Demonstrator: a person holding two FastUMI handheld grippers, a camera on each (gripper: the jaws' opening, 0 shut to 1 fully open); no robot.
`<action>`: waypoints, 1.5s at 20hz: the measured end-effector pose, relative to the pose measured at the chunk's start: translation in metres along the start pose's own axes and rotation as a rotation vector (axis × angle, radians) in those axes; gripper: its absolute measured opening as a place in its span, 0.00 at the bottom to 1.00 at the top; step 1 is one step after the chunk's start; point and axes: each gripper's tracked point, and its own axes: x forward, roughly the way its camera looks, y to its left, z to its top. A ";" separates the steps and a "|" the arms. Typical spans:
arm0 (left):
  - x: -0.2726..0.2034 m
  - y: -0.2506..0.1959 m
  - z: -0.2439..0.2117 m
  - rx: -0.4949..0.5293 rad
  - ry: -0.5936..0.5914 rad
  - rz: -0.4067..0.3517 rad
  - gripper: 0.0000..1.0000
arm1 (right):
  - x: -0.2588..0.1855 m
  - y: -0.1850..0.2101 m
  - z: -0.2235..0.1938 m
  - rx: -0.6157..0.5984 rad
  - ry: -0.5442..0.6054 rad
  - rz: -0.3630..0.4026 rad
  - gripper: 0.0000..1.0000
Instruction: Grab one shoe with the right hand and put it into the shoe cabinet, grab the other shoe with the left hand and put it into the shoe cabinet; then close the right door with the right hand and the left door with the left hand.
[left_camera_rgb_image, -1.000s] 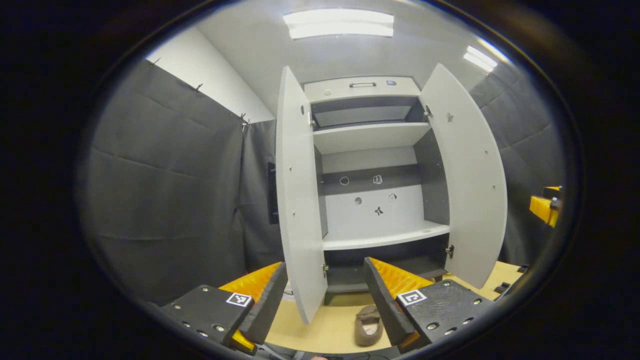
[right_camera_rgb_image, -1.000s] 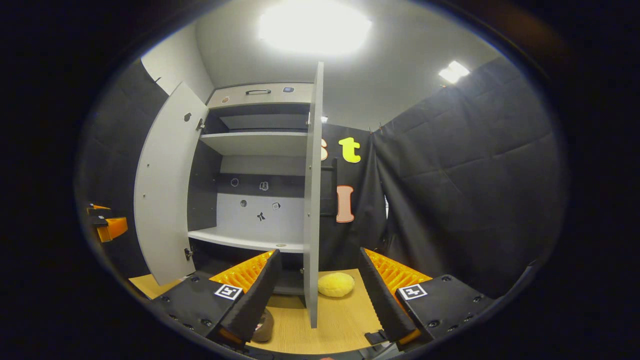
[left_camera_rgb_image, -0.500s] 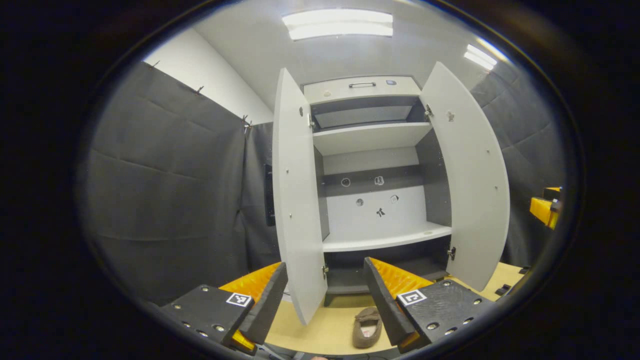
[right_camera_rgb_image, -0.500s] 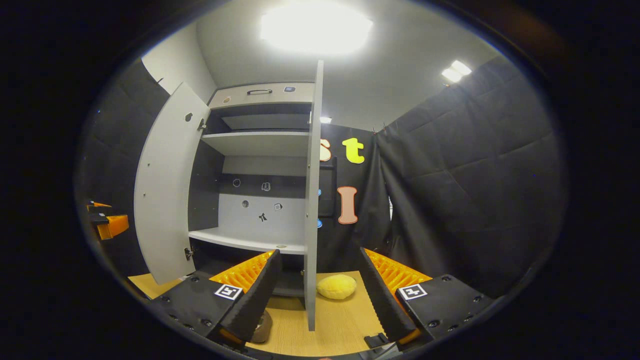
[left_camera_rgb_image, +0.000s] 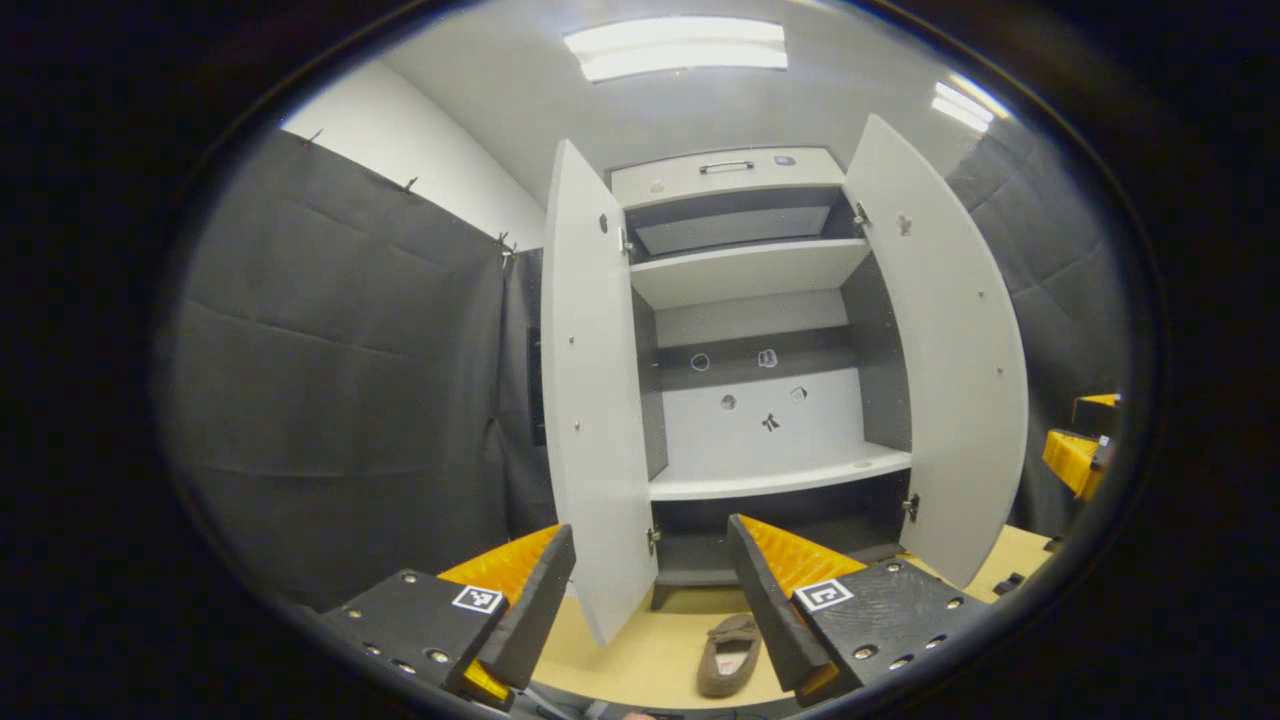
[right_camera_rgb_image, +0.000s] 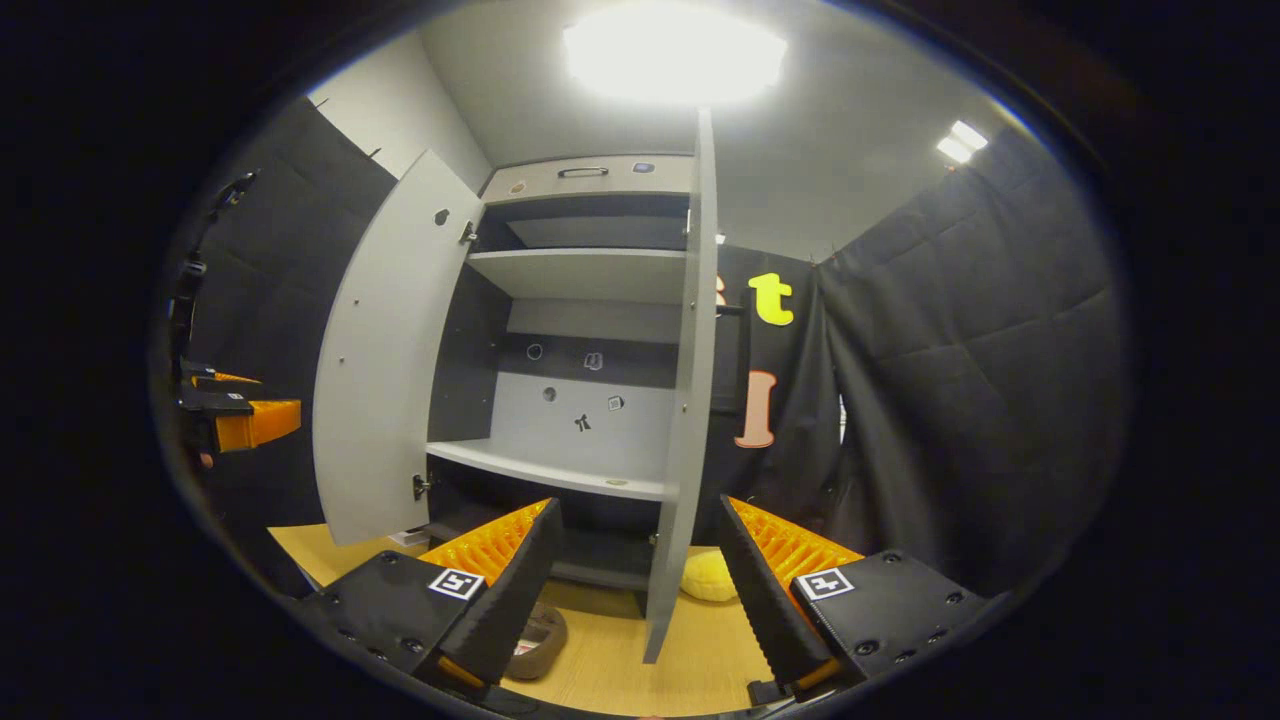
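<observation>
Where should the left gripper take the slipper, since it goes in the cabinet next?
Judging by its pose, come from above and pinch the side rim of the slipper at mid-length. It lies flat on the floor, sole down, opening up, toe toward the cabinet. The left gripper is open.

A light wooden floor (left_camera_rgb_image: 640, 655) carries the open shoe cabinet (left_camera_rgb_image: 745, 405), a brown slipper (left_camera_rgb_image: 727, 655) lying just inside the left gripper's right finger, and a yellow cushion (right_camera_rgb_image: 708, 578) between the right gripper's fingers.

Brown shoe (left_camera_rgb_image: 728, 654) on floor before shoe cabinet (left_camera_rgb_image: 750, 330) — both doors open, shelves bare
</observation>
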 end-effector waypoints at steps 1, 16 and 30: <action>-0.002 0.000 0.000 0.006 -0.003 0.005 0.89 | 0.003 0.008 -0.003 0.006 0.011 0.023 0.97; 0.030 0.083 -0.021 0.055 0.009 0.130 0.89 | 0.071 0.127 -0.127 0.060 0.328 0.238 0.97; 0.041 0.144 -0.061 0.046 0.087 0.228 0.89 | 0.098 0.177 -0.254 0.044 0.694 0.295 0.98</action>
